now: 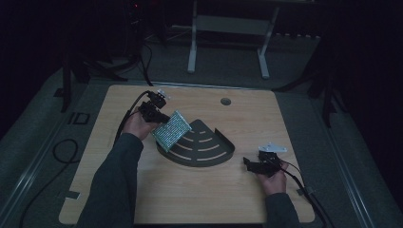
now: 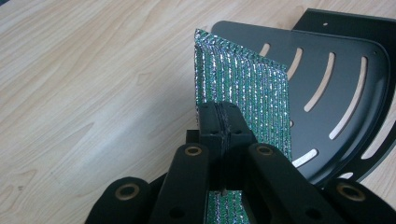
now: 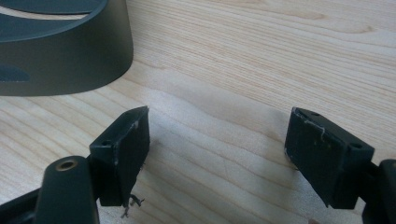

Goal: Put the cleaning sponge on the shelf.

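Partly hidden glittery green pad [image 2: 254, 88], left tongs [image 2: 223, 126] clamped

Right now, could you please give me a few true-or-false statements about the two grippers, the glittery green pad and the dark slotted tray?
1. The left gripper is shut on the green pad. True.
2. The right gripper holds the dark slotted tray. False: its jaws are open and empty, over bare wood.
3. The green pad lies flat on the table. False: it is held tilted over the tray's edge.
4. The tray has curved slots. True.
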